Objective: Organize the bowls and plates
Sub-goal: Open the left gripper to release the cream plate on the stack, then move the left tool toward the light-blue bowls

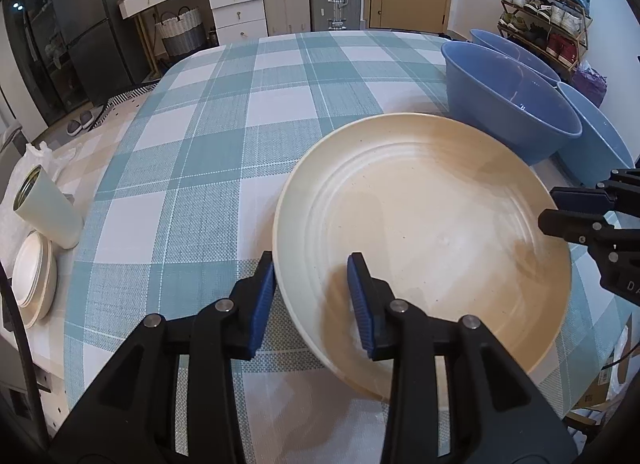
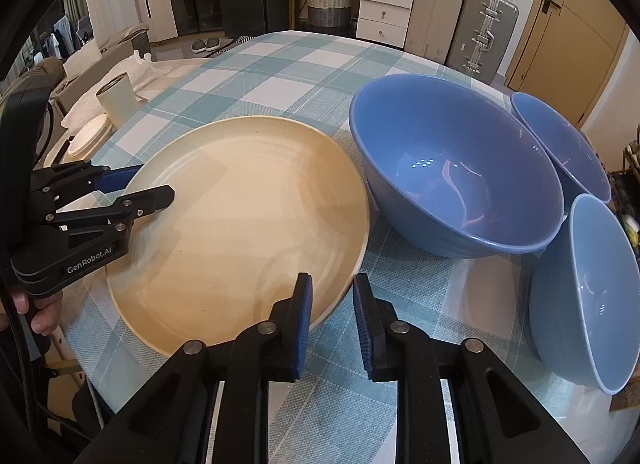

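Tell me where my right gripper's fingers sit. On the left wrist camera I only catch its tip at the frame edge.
Observer: The right gripper is open and straddles the plate at its near rim. One finger is over the plate and the other is over the tablecloth.
Operator: Is anything inside the big bowl? Its near wall hides the bottom from me.
Observer: No. The big blue bowl is empty right down to its base.
Operator: And the bowl at my far right?
Observer: That smaller blue bowl looks tipped, with its opening turned toward the big one.
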{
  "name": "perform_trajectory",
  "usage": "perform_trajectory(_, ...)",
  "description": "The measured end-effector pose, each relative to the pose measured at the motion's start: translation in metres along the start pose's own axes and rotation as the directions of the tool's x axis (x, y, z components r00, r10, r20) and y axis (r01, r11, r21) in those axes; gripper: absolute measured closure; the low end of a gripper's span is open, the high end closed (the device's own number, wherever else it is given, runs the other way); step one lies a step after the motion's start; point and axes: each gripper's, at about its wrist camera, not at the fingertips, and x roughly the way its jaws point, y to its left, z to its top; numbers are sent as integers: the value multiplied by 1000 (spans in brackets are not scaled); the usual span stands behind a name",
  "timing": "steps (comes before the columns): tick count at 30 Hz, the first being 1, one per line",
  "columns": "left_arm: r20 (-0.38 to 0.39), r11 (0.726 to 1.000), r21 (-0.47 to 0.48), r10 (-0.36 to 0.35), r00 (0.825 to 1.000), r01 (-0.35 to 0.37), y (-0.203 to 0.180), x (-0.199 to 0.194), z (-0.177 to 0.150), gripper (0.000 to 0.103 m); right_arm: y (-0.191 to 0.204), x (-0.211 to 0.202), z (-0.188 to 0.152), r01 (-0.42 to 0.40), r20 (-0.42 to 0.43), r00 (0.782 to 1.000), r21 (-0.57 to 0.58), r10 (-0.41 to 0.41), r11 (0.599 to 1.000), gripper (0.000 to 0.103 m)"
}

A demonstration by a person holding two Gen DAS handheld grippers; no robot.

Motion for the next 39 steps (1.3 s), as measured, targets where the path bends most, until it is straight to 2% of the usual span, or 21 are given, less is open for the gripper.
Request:
perform_trajectory(2,-1,1000,-13,-17,1000,17,2,-3,1,64,1,-3,1,-6,7,1000,0,6,1000,73)
perform_trajectory(3,-1,999,-18,-29,1000,29,2,-4,1,58,1,-5,1,-13,11,1000,1,13,1000,69)
perform_trajectory(4,2,999,-21,-45,999,45,3,-7,1,53,2,-8,1,-24,17,1000,3,23,1000,60)
perform_trajectory(5,10,998,-24,-59,998,59,2,-11,1,41,2,-11,1,-37,25,999,6,37,999,49)
perform_trajectory(6,23,997,-28,-72,997,73,3,-16,2,29,3,-13,1,-47,33,998,7,46,999,45)
perform_trajectory(8,44,997,-23,-79,996,80,1,-25,2,27,5,-18,2,-48,47,998,4,48,999,27)
perform_trajectory(10,51,996,-8,-84,995,85,-2,-32,3,26,6,-24,1,-48,65,997,-2,48,999,22)
perform_trajectory(13,64,993,-7,-119,991,120,-5,-42,3,23,9,-30,1,-80,67,994,-9,81,997,20)
perform_trajectory(14,67,991,-10,-131,989,132,-5,-45,4,19,9,-33,0,-86,70,994,-10,86,996,18)
perform_trajectory(16,82,988,-21,-148,986,151,-6,-52,5,2,11,-39,-1,-81,83,993,-17,82,997,17)
perform_trajectory(23,137,986,-41,-155,978,162,-9,-79,11,2,3,-67,-2,-47,142,989,4,46,999,10)
perform_trajectory(33,185,983,-6,-177,967,181,-24,-113,36,2,-31,-130,0,-22,273,962,81,-1,996,5)
perform_trajectory(39,208,982,35,-191,959,188,-42,-128,55,2,-57,-161,-1,3,319,947,128,-44,992,3)
